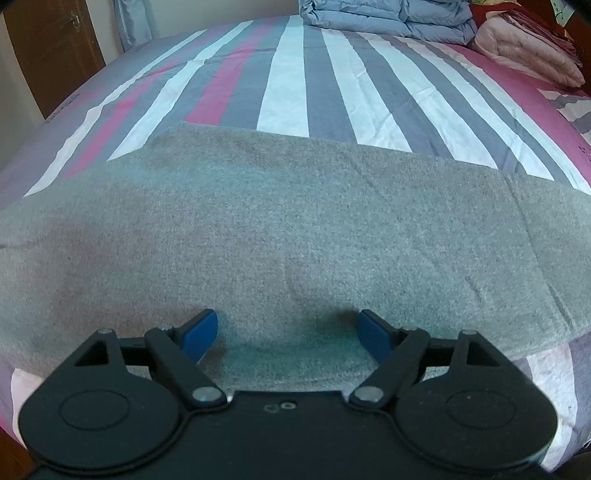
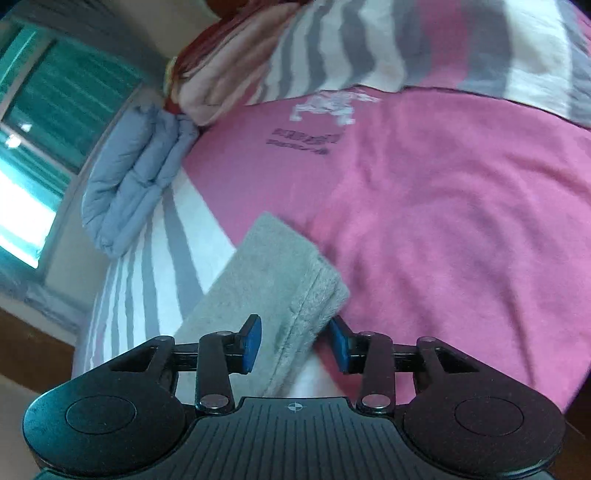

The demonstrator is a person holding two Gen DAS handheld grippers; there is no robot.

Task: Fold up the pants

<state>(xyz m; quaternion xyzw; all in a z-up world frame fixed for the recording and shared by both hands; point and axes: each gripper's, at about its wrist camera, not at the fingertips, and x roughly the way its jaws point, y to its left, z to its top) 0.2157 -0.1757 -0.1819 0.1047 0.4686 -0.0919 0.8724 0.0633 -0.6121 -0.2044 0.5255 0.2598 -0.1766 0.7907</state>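
Grey fleece pants point(image 1: 280, 229) lie flat across the striped bed sheet point(image 1: 284, 85), filling the middle of the left wrist view. My left gripper point(image 1: 288, 334) is open just above the pants near their front edge, holding nothing. In the right wrist view the hemmed end of the pants point(image 2: 280, 288) lies between the blue pads of my right gripper point(image 2: 295, 343). Its jaws stand open on either side of the cloth, not clamped.
A folded blue-grey quilt point(image 1: 388, 16) and a pink quilt point(image 1: 528, 48) sit at the head of the bed. A wooden door point(image 1: 51, 51) stands at the left. The right wrist view shows the pink part of the sheet point(image 2: 461, 206), the blue quilt point(image 2: 133, 177) and a window point(image 2: 40, 147).
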